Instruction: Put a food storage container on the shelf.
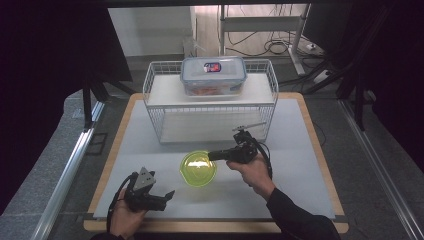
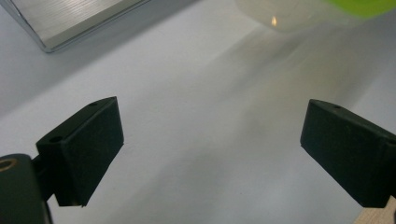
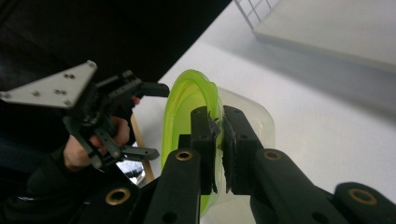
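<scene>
From the high view, the wire rack [image 1: 210, 100] stands at the far middle of the white mat [image 1: 300, 165], a lidded food box [image 1: 213, 75] on its upper shelf. Just in front of the rack, the green-rimmed bowl [image 1: 198, 168] hangs in the right gripper [image 1: 214, 156], which reaches in from the bowl's right and pinches its rim; a sideways grip on the edge lets the bowl be carried without anything under it. The left gripper [image 1: 167, 195] waits near the table edge, well in front of the rack and to the bowl's left, probably kept clear of the carrying path.

In the left gripper view, the two black pads [image 2: 88, 144] stand wide apart with only bare mat between them: released, holding nothing. A sliver of the bowl [image 2: 364, 5] shows in the top corner.

In the right gripper view, the jaws are clenched on the bowl's wall [image 3: 187, 107], one pad inside and one outside, so the bowl appears tipped on its side. Beyond it the left gripper [image 3: 152, 121] hovers, and the rack [image 3: 327, 28] lies past the bowl.
</scene>
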A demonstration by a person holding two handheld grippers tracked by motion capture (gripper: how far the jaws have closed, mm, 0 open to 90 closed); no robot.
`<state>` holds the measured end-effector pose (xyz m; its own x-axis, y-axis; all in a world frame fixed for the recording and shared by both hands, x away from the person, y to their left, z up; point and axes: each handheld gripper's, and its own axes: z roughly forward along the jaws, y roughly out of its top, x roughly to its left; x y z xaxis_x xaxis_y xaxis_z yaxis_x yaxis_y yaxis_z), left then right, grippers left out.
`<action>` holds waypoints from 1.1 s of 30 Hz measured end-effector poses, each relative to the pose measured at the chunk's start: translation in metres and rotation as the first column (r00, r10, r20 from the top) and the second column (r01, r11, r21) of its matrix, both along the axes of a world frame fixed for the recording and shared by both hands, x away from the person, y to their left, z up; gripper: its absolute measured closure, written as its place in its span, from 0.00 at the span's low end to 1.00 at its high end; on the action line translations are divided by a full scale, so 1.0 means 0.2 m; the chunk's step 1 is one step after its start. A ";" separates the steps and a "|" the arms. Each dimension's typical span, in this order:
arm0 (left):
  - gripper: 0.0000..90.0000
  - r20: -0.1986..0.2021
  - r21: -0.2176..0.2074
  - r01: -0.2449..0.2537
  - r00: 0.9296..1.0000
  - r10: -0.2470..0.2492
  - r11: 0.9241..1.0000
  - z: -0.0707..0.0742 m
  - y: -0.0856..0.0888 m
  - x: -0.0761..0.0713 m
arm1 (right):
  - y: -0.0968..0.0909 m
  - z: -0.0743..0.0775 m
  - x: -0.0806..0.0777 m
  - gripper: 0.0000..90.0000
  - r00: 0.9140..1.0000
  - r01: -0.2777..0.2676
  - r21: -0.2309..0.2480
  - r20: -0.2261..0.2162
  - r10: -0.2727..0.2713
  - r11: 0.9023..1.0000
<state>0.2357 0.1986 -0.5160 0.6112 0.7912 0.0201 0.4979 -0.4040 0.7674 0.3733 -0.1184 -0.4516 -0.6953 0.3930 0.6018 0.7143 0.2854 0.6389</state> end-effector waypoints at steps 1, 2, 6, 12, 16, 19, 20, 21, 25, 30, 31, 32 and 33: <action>0.06 0.000 0.000 0.000 1.000 0.000 1.000 0.00 0.00 0.00 | -0.01 0.01 0.00 0.94 1.000 0.002 0.008 -0.003 -0.002 1.000; 0.05 0.003 -0.008 -0.003 1.000 0.003 1.000 0.00 0.00 0.00 | -0.02 0.02 0.00 0.94 1.000 0.004 0.016 -0.006 -0.004 1.000; 0.05 0.003 -0.019 -0.006 1.000 0.006 1.000 0.00 0.01 0.00 | -0.05 0.06 0.01 0.94 1.000 0.008 0.052 0.000 -0.008 0.999; 0.04 0.007 -0.015 0.000 1.000 0.000 1.000 0.00 0.01 0.00 | -0.08 0.15 0.01 0.94 1.000 0.013 0.082 0.015 -0.014 0.997; 0.04 0.005 -0.015 0.000 1.000 0.000 1.000 0.00 0.01 0.00 | -0.09 0.21 0.01 0.94 1.000 0.015 0.091 0.023 -0.017 0.996; 0.04 0.004 -0.006 0.003 1.000 -0.003 1.000 0.00 0.00 0.00 | -0.11 0.29 0.02 0.94 0.999 0.017 0.098 0.038 -0.021 0.995; 0.04 0.004 -0.006 0.003 1.000 -0.003 1.000 0.00 0.00 0.00 | -0.11 0.31 0.02 0.94 0.999 0.017 0.099 0.041 -0.022 0.995; 0.04 0.003 -0.005 0.004 1.000 -0.004 1.000 0.00 0.00 0.00 | -0.11 0.33 0.02 0.94 0.999 0.017 0.100 0.043 -0.021 0.995; 0.04 0.003 -0.006 0.005 1.000 -0.005 1.000 0.00 0.00 0.00 | -0.12 0.39 0.04 0.94 0.999 0.021 0.126 0.038 -0.026 0.992; 0.04 0.001 -0.006 0.007 1.000 -0.007 1.000 0.00 0.00 0.00 | -0.13 0.46 0.06 0.94 0.999 0.025 0.149 0.040 -0.032 0.988; 0.04 0.001 -0.006 0.007 1.000 -0.007 1.000 0.00 0.00 0.00 | -0.13 0.50 0.08 0.94 0.998 0.033 0.158 0.040 -0.040 0.987; 0.04 0.001 -0.006 0.007 1.000 -0.007 1.000 0.00 0.00 0.00 | -0.13 0.50 0.08 0.94 0.998 0.033 0.158 0.040 -0.040 0.987; 0.04 0.001 -0.007 0.007 1.000 -0.007 1.000 0.00 0.00 0.00 | -0.14 0.53 0.09 0.94 0.998 0.039 0.169 0.037 -0.046 0.985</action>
